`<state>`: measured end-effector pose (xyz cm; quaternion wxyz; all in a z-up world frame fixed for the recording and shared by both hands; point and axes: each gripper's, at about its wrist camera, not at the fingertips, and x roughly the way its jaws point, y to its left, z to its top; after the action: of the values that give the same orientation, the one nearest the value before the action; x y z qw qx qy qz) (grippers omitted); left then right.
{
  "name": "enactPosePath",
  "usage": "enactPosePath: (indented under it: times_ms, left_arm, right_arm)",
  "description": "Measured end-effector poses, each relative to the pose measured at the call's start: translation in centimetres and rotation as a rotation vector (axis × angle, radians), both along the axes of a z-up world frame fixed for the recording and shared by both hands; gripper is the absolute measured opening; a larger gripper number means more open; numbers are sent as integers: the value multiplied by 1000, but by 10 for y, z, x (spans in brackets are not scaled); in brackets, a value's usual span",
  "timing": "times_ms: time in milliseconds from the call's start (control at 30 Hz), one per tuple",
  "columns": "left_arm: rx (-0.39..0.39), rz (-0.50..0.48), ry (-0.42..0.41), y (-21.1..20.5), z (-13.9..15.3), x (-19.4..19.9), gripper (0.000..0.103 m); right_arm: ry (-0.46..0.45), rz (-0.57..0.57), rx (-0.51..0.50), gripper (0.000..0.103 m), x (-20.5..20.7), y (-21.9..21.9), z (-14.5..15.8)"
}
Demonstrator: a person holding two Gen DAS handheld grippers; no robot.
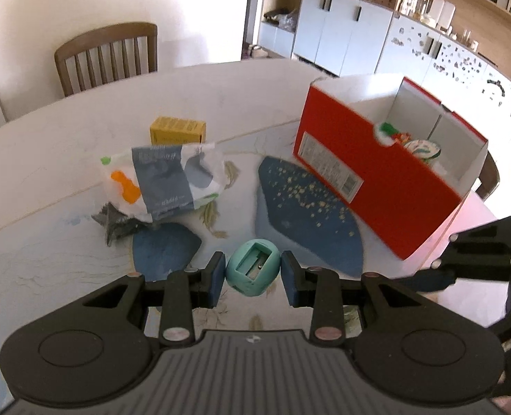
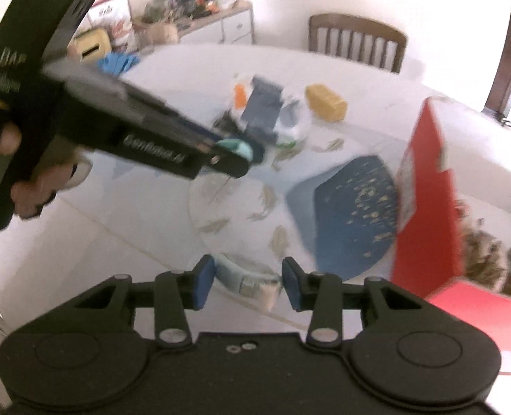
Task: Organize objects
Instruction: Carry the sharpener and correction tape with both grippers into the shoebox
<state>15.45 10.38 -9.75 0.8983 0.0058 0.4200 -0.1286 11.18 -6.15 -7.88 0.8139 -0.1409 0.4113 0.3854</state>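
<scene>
My left fingers (image 1: 253, 273) are clamped narrow on a teal egg-shaped pencil sharpener (image 1: 253, 267), its blade slot facing my camera, and it hangs clear above the table (image 1: 48, 159). My right fingers (image 2: 248, 282) stand partly apart with a pale, blurred band-like object (image 2: 246, 276) between them; I cannot tell from this smeared view whether the pads press on it or what it is. In the right wrist view my left gripper reaches in from the upper left, a hand (image 2: 30, 186) wrapped around its grip, the teal sharpener showing at its tip. Below the left fingers the tablecloth shows dark blue patches (image 1: 307, 204). Further out to the left lies a clear plastic bag (image 1: 165, 180) holding something orange and a grey-blue card, with a dark crumpled item (image 1: 117, 223) just beside it and a yellow box (image 1: 177, 130) behind. To the right stands an open red box (image 1: 376, 173) with white inner walls, already holding colourful items. A wooden chair (image 1: 106, 57) sits at the table's far edge.
</scene>
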Motion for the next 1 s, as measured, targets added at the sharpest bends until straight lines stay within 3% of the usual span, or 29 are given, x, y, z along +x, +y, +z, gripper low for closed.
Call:
enactPosePath:
  times_ms: [300,533,733,1000]
  left_arm:
    - [3,-8,-45,-26,33,-8,34]
    - [9,-32,-75,-57,50,0,34]
    - [23,-50,-90,-89,59,15,34]
    - [51,-79,-95,-140,66,44,34]
  right_arm:
    - [-71,-66,100,41,2,-49,59]
    - [-151,-133,149,41,27,-90,92]
    - [-203,-204,142,41,53,-129,105]
    - [-238,-251,108,41,81,-172,96]
